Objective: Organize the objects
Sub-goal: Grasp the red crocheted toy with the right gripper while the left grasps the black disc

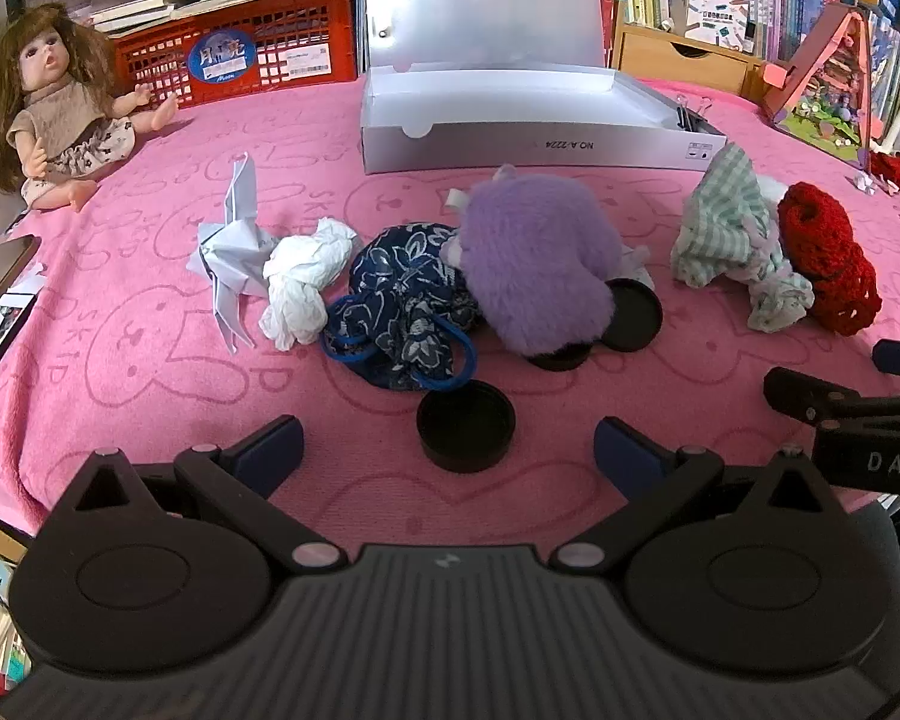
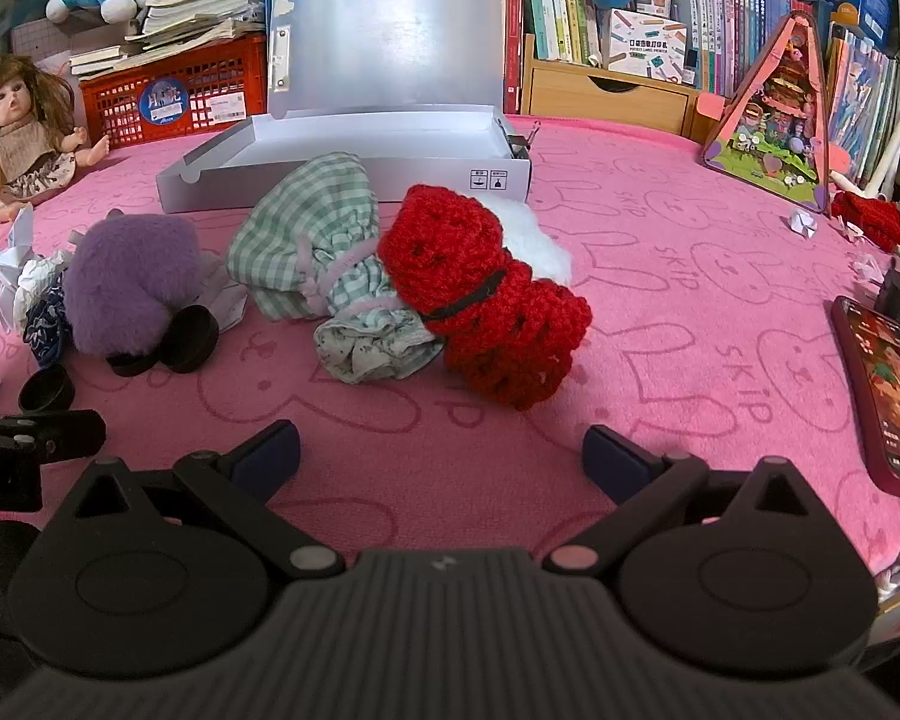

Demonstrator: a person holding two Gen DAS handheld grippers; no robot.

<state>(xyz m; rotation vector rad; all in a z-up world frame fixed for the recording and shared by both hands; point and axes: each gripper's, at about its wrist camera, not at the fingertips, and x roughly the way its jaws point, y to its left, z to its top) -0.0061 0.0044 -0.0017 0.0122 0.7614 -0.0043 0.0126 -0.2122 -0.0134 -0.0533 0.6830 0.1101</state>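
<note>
- Left wrist view: the left hand-held gripper (image 1: 448, 450) fills the bottom of the frame, its blue-padded fingers spread wide with nothing clamped; a black round cap (image 1: 466, 426) sits on the pink worktop (image 1: 150, 360) between the fingertips, touching neither.
- At the right edge of that frame, part of the other hand-held gripper shows as a black bar.
- Mid-frame runs a row of loose things: folded white paper (image 1: 231, 252), a crumpled white tissue (image 1: 306, 282), a navy floral pouch (image 1: 402, 300) with a blue cord, a purple plush (image 1: 534, 258) lying over two more black caps, a green checked cloth bag (image 1: 732, 234), and a red crochet piece (image 1: 828, 264) touching it.
- Beyond the row, top centre, stands an open grey box (image 1: 510, 138) with its lid raised; a doll (image 1: 54, 102) sits upper left before a red crate (image 1: 240, 54).
- Right wrist view: the right hand-held gripper (image 2: 441, 450) also stands wide apart and empty over bare pink cloth.
- The red crochet piece (image 2: 486, 300) lies mid-frame just beyond it, the checked bag (image 2: 312, 240) against its left side.
- A phone (image 2: 888, 390) lies at the right edge.
</note>
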